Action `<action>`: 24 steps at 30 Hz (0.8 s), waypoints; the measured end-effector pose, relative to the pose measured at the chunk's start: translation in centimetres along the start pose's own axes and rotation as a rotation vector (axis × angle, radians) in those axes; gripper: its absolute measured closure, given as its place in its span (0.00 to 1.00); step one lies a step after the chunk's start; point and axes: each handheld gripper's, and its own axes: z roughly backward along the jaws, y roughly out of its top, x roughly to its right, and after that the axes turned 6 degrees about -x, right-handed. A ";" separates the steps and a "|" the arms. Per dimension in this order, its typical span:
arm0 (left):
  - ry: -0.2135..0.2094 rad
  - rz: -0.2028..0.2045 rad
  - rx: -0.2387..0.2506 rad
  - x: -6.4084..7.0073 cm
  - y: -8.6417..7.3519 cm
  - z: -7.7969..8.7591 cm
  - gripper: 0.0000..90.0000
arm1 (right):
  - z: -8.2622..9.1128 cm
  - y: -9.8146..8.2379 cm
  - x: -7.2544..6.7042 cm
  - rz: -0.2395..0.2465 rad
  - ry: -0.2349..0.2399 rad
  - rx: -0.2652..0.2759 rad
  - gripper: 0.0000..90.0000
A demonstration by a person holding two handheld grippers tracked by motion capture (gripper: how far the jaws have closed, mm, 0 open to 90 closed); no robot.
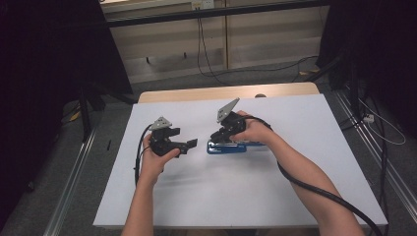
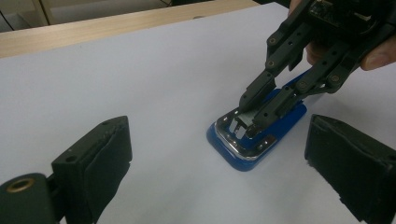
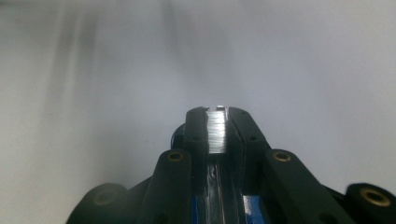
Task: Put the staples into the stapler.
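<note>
White tabletop (image 1: 305, 162) carries a blue-based, metal-topped stapler (image 1: 227, 147) at frame centre. Right gripper (image 2: 250, 116) pinches a silvery strip of staples (image 3: 216, 130) over it; left gripper (image 1: 189, 143), centre-left, gapes wide, holding nothing.

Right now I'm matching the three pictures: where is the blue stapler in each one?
High view: stapler at table centre, under the right gripper.
Left gripper view: right of centre, between the near jaws.
Right gripper view: bottom centre.
Shared landmark: the staple strip held in the right jaws.
</note>
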 end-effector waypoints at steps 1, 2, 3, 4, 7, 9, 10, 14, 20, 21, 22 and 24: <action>0.001 -0.003 0.000 0.0 0.0 0.0 0.08 | 0.0 0.0 0.0 0.000 -0.002 0.001 0.87; -0.001 -0.003 -0.001 0.0 0.0 0.0 0.08 | -0.1 0.0 0.0 -0.002 -0.001 0.003 0.85; -0.001 -0.001 0.000 0.0 0.0 0.0 0.08 | -0.1 0.0 0.0 -0.005 0.000 0.004 0.82; -0.001 -0.001 -0.001 0.0 0.0 0.0 0.08 | 0.0 0.0 -0.1 -0.004 -0.004 0.006 0.80; 0.002 0.004 0.003 -0.1 0.0 0.1 0.08 | 0.3 0.0 -0.1 -0.014 -0.012 0.029 0.75; 0.003 0.004 0.003 -0.1 0.0 0.1 0.08 | 0.7 -0.1 -0.1 -0.018 -0.025 0.041 0.72; 0.002 0.004 0.003 -0.1 0.0 0.1 0.08 | 1.0 -0.2 -0.2 -0.025 -0.030 0.047 0.70; -0.001 0.000 -0.002 -0.1 0.0 -0.1 0.08 | 2.0 -0.6 -0.4 -0.044 -0.053 0.067 0.62; -0.001 -0.001 -0.003 0.0 0.0 -0.2 0.08 | 3.1 -1.6 -1.1 -0.070 -0.109 0.076 0.48; -0.002 -0.001 -0.005 0.0 0.0 -0.2 0.08 | 3.3 -1.7 -1.3 -0.077 -0.115 0.074 0.45; -0.001 -0.002 -0.008 0.0 0.0 -0.2 0.08 | 3.4 -1.9 -1.4 -0.088 -0.122 0.075 0.41; -0.001 -0.003 -0.010 0.1 0.0 -0.3 0.08 | 3.8 -2.3 -1.7 -0.108 -0.146 0.084 0.35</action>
